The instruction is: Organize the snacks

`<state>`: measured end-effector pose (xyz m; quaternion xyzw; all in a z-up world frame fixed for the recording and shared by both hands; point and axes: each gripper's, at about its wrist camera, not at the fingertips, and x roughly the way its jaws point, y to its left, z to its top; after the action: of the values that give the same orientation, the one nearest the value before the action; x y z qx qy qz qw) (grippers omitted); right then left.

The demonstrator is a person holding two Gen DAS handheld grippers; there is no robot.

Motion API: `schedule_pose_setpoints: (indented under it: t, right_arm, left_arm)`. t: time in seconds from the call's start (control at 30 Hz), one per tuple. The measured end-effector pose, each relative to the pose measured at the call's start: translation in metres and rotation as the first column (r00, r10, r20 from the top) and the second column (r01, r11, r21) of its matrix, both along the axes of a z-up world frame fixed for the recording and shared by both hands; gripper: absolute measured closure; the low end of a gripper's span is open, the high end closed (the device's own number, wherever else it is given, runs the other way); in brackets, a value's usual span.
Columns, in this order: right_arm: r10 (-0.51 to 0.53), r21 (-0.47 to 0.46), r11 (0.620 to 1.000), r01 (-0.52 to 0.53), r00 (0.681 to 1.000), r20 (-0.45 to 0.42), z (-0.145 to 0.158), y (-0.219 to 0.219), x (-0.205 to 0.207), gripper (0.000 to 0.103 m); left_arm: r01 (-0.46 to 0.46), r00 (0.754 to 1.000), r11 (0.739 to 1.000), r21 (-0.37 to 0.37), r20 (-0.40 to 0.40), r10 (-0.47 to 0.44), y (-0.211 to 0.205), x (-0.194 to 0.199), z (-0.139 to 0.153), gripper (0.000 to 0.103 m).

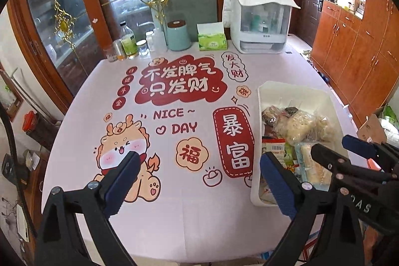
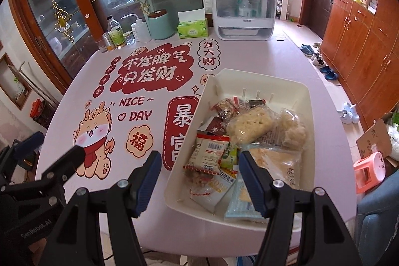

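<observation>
A white plastic bin (image 2: 300, 91) stands on the right side of the pink printed table (image 2: 154, 221) and holds several snack packets: two pale puffed-rice cakes (image 2: 251, 125), a red and white packet (image 2: 208, 150), a flat beige packet (image 2: 279, 161) and a light blue packet (image 2: 239, 208). The bin also shows in the left wrist view (image 1: 264, 91). My right gripper (image 2: 199, 166) is open and empty, above the bin's near left edge. My left gripper (image 1: 199, 168) is open and empty over the table, left of the bin.
Along the table's far edge stand bottles and jars (image 1: 128, 41), a teal canister (image 1: 177, 35), a green tissue box (image 1: 212, 40) and a white cabinet with a cloth on it (image 1: 259, 21). Wooden cupboards (image 2: 361, 46), shoes (image 2: 326, 72) and a pink stool (image 2: 369, 170) are on the right.
</observation>
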<state>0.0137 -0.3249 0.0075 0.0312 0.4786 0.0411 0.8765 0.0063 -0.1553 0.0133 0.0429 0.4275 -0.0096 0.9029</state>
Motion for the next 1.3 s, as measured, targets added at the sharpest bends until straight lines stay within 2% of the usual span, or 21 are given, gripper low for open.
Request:
schedule_pose_setpoints:
  t: [0.17,0.33,0.67,1.3]
  right_arm:
    - [-0.02,-0.021,1.0,0.02,1.0,0.024,0.007,-0.004,-0.01,0.038]
    - [-0.028,-0.031,0.999,0.03,0.999,0.04,0.01,-0.006,-0.017,0.038]
    - [-0.025,-0.033,0.999,0.027,0.999,0.045,0.012,-0.006,-0.021,0.038]
    - [-0.027,-0.032,0.999,0.028,0.999,0.037,0.009,-0.006,-0.026,0.038]
  left_arm:
    - [0.001,1.0,1.0,0.019,0.018,-0.001,-0.009,-0.003,0.003,0.004]
    - [-0.005,1.0,1.0,-0.002,0.001,0.005,-0.008,-0.005,0.001,0.004]
    - [-0.027,0.999,0.999,-0.037,-0.03,0.026,-0.004,-0.008,-0.006,0.004]
    - [-0.027,0.998,0.999,-0.042,-0.05,0.025,-0.003,-0.009,-0.01,0.004]
